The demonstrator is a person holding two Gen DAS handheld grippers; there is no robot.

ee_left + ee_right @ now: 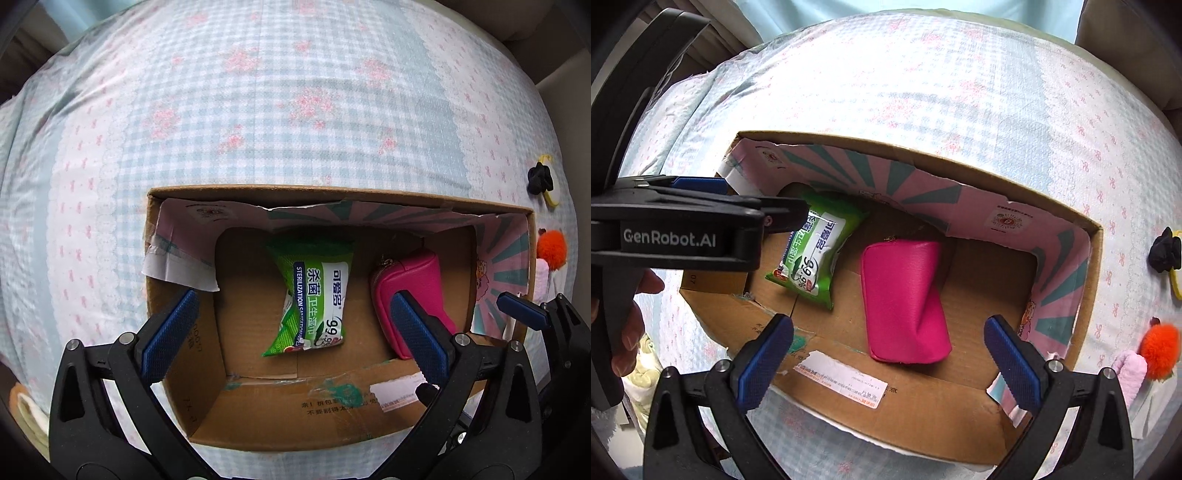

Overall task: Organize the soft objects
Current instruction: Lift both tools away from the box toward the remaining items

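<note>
Both grippers, left [295, 332] and right [888, 358], hover fingers apart, empty, over the box [923, 406]. Next: approach orange pompom [1160, 350] at 3 o'clock squarely; clamp lightly.

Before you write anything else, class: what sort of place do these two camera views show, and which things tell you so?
Probably a bedroom: an open brown cardboard box sits on a bed's blue-checked, pink-flowered sheet. Small personal items lie beside it, an orange fluffy pompom and a black hair scrunchie.
</note>
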